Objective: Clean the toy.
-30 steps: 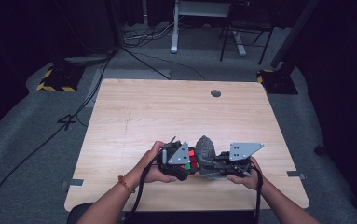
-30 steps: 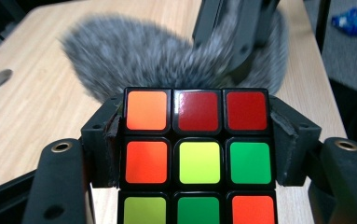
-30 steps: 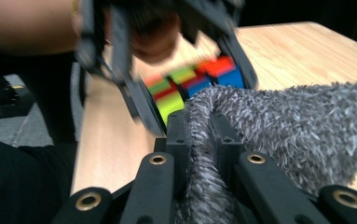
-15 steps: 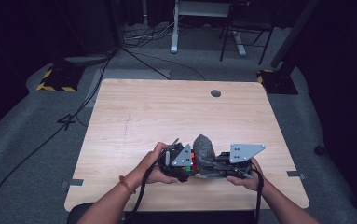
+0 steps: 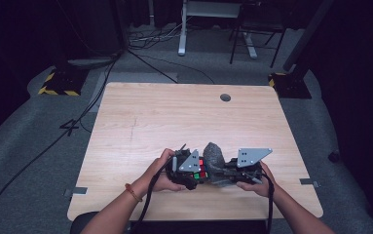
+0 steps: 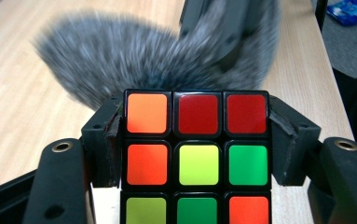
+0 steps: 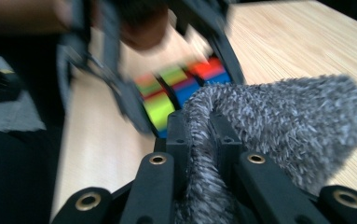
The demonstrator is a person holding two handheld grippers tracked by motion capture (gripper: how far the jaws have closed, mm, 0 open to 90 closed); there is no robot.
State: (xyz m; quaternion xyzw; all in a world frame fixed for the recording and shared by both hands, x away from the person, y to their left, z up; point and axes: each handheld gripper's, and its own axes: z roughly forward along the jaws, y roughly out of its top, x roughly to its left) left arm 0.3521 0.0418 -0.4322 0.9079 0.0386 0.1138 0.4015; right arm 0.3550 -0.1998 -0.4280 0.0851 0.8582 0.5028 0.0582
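Little has shifted since the earlier high-view frames: both hands remain at the near edge of the desk (image 5: 140,122), and only the grey fluffy cloth (image 5: 214,157) sits slightly differently against the cube.

The left gripper (image 5: 190,170) has its jaws clamped on the puzzle cube (image 6: 197,156), gripping two opposite sides so the coloured faces stay exposed. The right gripper (image 5: 229,171) has its jaws pinched shut on a fold of the cloth, which is pressed against the far side of the cube, apparently to wipe it.

The cube is held between the two hands, just above the desk near its front edge. Its visible face is scrambled: orange, red, yellow-green and green stickers on a black frame. The cloth is blurred in the left gripper view.
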